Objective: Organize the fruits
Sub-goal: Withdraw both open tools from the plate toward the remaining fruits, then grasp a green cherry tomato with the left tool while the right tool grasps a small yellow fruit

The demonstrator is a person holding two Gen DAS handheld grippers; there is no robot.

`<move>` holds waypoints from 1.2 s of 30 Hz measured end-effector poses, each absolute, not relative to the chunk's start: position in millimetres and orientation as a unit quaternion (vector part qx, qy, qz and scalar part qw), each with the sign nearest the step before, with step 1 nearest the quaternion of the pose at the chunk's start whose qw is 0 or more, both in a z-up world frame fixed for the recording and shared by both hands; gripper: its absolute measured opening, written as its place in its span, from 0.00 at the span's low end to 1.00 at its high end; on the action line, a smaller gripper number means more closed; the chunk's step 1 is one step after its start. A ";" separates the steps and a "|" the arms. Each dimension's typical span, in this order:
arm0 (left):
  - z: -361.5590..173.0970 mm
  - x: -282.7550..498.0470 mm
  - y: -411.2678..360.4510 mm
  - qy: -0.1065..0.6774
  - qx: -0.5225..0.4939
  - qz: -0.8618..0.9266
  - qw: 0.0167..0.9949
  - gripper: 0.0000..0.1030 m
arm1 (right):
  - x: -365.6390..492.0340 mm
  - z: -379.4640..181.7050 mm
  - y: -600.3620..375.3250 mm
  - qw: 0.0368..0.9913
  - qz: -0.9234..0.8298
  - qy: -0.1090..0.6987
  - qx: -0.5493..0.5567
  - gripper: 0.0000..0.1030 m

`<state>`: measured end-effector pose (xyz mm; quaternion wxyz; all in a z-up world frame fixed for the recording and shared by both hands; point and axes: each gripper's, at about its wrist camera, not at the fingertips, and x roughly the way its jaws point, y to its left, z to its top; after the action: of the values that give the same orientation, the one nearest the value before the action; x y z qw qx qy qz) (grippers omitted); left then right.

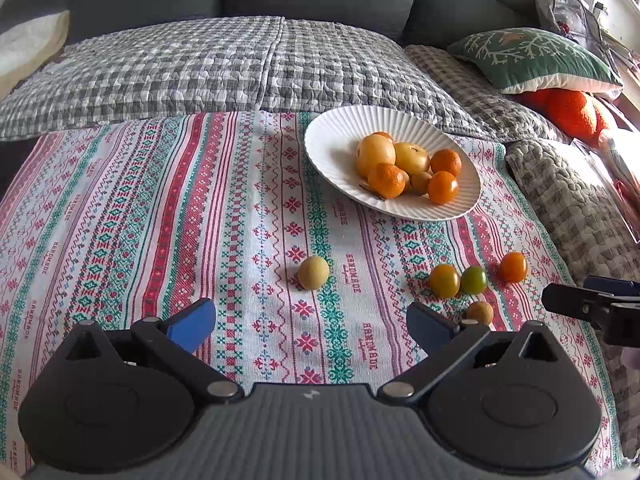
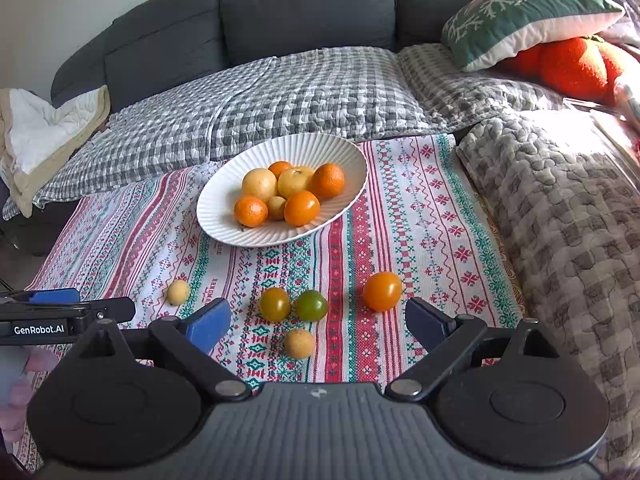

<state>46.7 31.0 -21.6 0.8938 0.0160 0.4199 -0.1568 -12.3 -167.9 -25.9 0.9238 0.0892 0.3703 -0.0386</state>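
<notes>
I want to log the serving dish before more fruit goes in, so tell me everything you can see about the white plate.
The white plate is an oval dish with fine ribs fanning out to its rim, and it looks like glazed ceramic. It sits flat on the striped patterned cloth, at its far side near the grey checked blanket. Seven fruits are heaped toward one end; the other end is bare. Neither gripper touches it.

Orange plush (image 2: 572,64) partly hidden under green cushion (image 2: 528,16), right gripper (image 1: 592,304) cut off by frame edge
</notes>
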 end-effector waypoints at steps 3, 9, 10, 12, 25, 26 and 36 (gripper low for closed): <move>-28.6 43.9 24.2 0.432 0.035 -0.163 0.886 0.95 | -11.6 -32.7 -170.2 0.917 -0.068 0.386 0.075 0.91; -36.5 36.4 10.5 0.444 0.053 -0.192 0.873 0.95 | -10.4 -41.7 -179.4 0.906 -0.093 0.399 0.106 0.91; -38.2 36.1 7.9 0.450 0.054 -0.197 0.870 0.95 | -10.5 -42.5 -179.7 0.905 -0.097 0.400 0.105 0.91; -42.1 35.4 1.2 0.460 0.057 -0.209 0.861 0.95 | -10.2 -44.6 -180.6 0.903 -0.102 0.404 0.105 0.91; -57.4 16.9 -40.7 0.476 0.117 -0.279 0.826 0.80 | -3.7 -56.5 -173.5 0.893 -0.099 0.430 0.087 0.91; -58.3 15.8 -43.0 0.476 0.120 -0.284 0.824 0.75 | -3.2 -57.2 -172.4 0.893 -0.097 0.431 0.084 0.91; -58.5 11.3 -51.7 0.457 0.116 -0.322 0.821 0.38 | -1.5 -60.6 -167.4 0.893 -0.090 0.435 0.067 0.91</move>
<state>11.3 -51.7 -58.5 0.8210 0.1158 0.4572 -0.3217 -1.5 -167.4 -60.6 0.8932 0.0672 0.4354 -0.0902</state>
